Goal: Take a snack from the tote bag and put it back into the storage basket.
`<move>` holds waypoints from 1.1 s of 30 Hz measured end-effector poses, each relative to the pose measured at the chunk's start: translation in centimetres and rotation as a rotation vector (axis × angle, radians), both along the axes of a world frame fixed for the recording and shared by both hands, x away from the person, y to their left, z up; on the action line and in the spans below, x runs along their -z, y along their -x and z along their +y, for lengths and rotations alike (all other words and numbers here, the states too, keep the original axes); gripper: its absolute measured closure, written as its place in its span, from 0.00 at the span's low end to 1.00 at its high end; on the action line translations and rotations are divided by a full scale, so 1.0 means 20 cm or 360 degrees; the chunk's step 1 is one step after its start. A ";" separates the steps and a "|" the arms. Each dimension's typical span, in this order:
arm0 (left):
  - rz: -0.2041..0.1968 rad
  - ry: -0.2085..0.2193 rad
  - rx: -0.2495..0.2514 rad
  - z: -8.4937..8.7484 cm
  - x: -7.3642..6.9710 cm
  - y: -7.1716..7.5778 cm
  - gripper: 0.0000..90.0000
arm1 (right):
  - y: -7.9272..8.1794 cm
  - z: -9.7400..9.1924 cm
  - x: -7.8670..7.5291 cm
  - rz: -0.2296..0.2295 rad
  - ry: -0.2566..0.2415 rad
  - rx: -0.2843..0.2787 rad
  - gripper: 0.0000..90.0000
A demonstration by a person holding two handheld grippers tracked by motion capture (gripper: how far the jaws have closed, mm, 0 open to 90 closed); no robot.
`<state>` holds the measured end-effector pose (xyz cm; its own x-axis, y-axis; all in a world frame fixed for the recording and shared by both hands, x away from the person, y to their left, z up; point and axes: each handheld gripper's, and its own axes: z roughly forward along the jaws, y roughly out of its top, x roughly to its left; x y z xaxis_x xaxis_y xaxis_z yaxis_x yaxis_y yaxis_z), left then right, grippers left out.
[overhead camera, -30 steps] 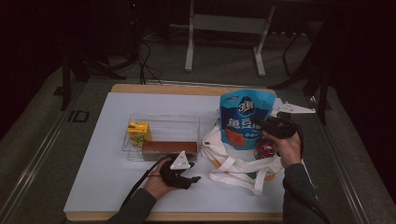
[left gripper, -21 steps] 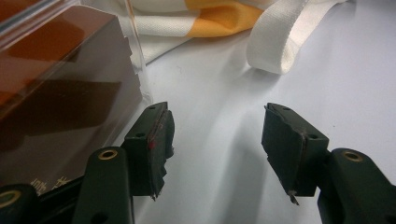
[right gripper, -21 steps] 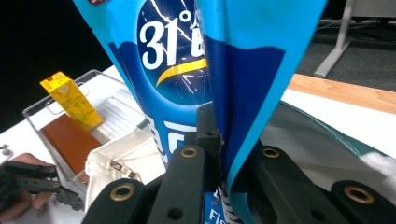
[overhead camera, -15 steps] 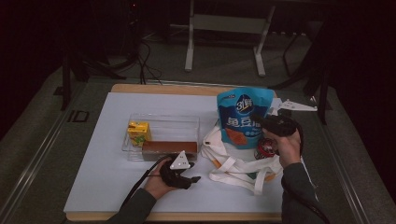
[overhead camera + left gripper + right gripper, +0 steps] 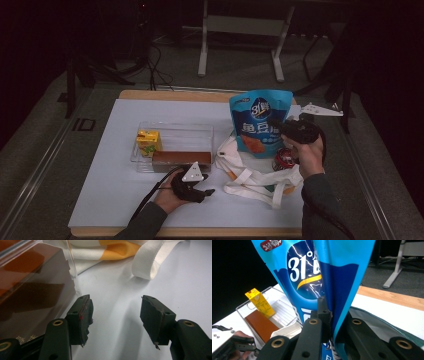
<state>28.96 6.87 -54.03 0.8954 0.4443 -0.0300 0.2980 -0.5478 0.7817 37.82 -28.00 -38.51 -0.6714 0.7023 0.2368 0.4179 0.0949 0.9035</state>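
Blue glossy snack bag (image 5: 260,122) stands pinched at its side edge in the right gripper (image 5: 329,315) (jaws clamped on it), above the white canvas tote (image 5: 252,175) near the table's right edge. The left gripper (image 5: 115,312) rests jaws apart, empty, just beside the clear plastic tray (image 5: 200,134) holding a yellow juice carton (image 5: 148,142) and brown flat box (image 5: 181,159).

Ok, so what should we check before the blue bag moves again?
1. Right gripper shut on the blue bag: ok, the jaws pinch its edge.
2. Bag off the table: ok, it hangs upright above the cloth bag.
3. Cloth bag open wide enough: cannot tell.
4. Left gripper free: ok, open with nothing between its jaws, resting on the table.
5. Red can out of the way: not ok, it sits right beside the blue bag.
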 end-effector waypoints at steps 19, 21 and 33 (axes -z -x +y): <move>-0.0001 0.0012 0.0011 0.00 0.00 0.00 0.46 | 0.06 0.03 -0.09 -0.0052 -0.0040 -0.0037 0.97; -0.0002 0.0015 0.0011 0.00 0.00 0.00 0.46 | 0.06 0.03 -0.09 -0.0057 -0.0054 -0.0035 0.97; -0.0001 0.0025 0.0012 0.01 0.00 0.00 0.46 | 0.09 0.04 -0.14 -0.0065 -0.0056 -0.0057 0.97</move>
